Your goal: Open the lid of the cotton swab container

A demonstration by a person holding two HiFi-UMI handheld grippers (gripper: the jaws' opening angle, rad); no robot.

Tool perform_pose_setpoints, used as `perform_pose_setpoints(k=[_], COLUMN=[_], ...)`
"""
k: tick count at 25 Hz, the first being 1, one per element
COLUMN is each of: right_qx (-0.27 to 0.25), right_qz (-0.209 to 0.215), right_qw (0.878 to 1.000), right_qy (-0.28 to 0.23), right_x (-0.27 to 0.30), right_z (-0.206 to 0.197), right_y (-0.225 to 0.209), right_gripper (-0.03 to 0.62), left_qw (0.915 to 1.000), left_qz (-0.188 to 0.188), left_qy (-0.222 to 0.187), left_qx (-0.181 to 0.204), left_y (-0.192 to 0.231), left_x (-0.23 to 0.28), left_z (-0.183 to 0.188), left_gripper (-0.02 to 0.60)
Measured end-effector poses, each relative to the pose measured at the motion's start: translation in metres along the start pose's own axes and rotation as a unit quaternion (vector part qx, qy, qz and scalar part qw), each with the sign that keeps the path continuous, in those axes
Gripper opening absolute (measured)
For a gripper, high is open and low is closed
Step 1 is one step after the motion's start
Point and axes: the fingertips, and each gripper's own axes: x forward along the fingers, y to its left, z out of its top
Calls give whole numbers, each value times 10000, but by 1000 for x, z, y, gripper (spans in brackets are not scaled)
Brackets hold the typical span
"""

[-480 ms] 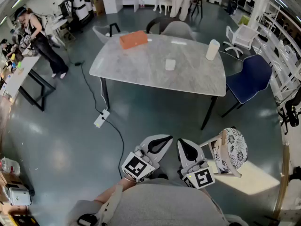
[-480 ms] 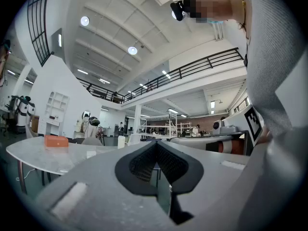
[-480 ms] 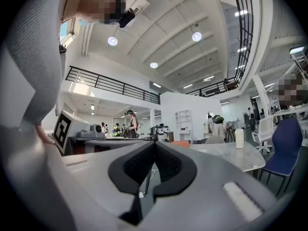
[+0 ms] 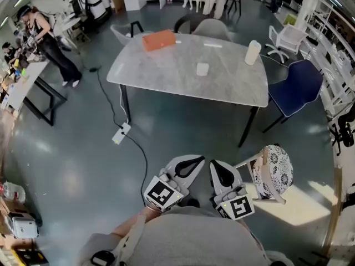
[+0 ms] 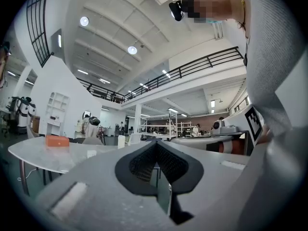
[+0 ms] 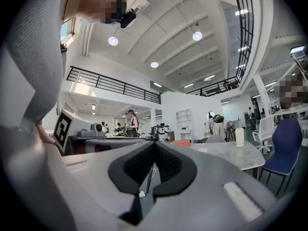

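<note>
Grey workshop floor (image 4: pixel 72 165). Left gripper (image 4: pixel 190 164) and right gripper (image 4: pixel 221 173) side by side, level, both jaws fully closed, nothing between. Patterned stool (image 4: pixel 275 173) near right gripper, 3 o'clock. Marble table (image 4: pixel 166 76) well apart, 12 o'clock. Cotton swab container (image 4: pixel 253 52), white cylinder, upright near table's right edge, 1 o'clock. Small white box (image 4: pixel 202 69) mid-table. Orange box (image 4: pixel 158 39) at 11 o'clock.

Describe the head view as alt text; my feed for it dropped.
The left gripper and right gripper are held shut and empty near the person's body over a grey floor, away from a pale table. On the table sit an orange box, a small white box and a tall white container; a patterned stool stands beside the right gripper.
</note>
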Motion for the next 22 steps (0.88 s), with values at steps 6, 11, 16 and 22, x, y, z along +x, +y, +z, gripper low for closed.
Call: perform_pose_setpoints(k=[6, 11, 16, 22], right_qx=[-54, -44, -40, 36], right_qz=[-6, -33, 44, 271], right_qw=[10000, 9999, 9998, 9995], right_qy=[-42, -147, -193, -143], right_x=[-9, -18, -28, -39], right_z=[1, 5, 6, -1], right_y=[-1, -8, -17, -20], right_gripper=[0, 0, 0, 0], left_qw=[10000, 10000, 9999, 9997], left_qz=[2, -14, 12, 219], left_qy=[0, -45, -63, -40], left_qx=[11, 18, 82, 100], left_y=[-8, -15, -26, -39], left_x=[3, 12, 22, 23], left_z=[-1, -1, 4, -3], left_gripper=[0, 0, 0, 0])
